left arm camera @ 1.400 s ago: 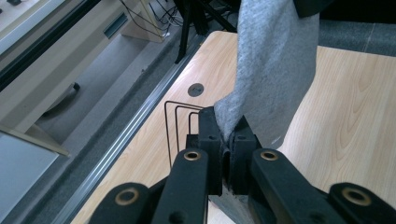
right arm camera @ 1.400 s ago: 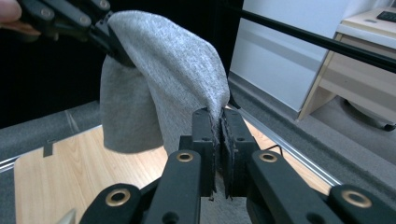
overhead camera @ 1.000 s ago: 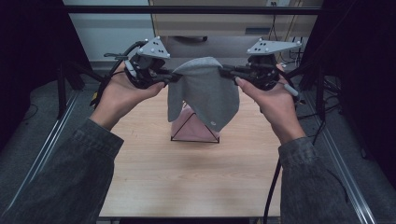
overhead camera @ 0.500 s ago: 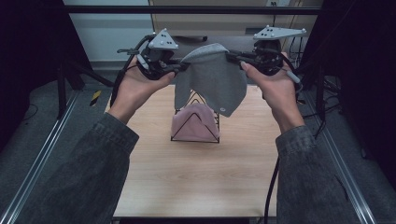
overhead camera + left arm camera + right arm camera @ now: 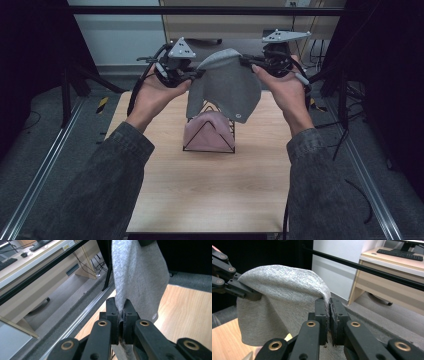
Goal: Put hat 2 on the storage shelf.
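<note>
Cloth: one grey knitted fabric piece hangs lengthwise downward above the black wire rack, top edge level between left gripper and right gripper, both clamped on it.

A light wooden table carries a black wire rack standing near its middle, toward the far half. A pink cloth is draped inside the rack. Grey carpeted floor surrounds the table.
</note>
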`<state>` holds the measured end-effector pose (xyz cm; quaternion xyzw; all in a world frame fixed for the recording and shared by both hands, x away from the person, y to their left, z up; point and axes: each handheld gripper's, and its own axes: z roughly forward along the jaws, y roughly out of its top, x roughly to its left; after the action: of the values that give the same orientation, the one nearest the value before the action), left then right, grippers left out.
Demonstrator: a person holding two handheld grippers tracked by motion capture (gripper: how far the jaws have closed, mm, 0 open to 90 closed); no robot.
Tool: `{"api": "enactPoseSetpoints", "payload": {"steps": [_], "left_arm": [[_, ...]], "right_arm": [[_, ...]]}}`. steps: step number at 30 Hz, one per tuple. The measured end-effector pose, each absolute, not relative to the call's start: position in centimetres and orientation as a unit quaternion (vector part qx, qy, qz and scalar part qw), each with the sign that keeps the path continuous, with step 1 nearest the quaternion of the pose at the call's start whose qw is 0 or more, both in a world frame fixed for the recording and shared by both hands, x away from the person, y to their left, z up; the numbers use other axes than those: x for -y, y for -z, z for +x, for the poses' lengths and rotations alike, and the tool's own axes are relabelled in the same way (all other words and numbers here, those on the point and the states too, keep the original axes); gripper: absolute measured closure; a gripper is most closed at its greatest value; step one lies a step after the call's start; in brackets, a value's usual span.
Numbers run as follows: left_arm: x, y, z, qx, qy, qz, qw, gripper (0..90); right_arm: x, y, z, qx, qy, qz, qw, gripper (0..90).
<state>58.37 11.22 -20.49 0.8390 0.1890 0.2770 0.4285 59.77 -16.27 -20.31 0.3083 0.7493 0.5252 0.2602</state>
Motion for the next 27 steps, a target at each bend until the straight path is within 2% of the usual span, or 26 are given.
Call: {"api": "enactPoseSetpoints", "payload": {"steps": [4,27], "left_arm": [[-11.2,21.8,59.4,-0.196,-0.292,0.835,0.424,86.6],[-14.2,27.5,60.5,-0.245,-0.245,0.836,0.426,86.6]], "right_arm": [[16.2,20.9,60.7,-0.750,-0.522,0.312,0.261,85.4],[13.3,26.0,61.6,-0.770,-0.507,0.320,0.219,85.5]]}}
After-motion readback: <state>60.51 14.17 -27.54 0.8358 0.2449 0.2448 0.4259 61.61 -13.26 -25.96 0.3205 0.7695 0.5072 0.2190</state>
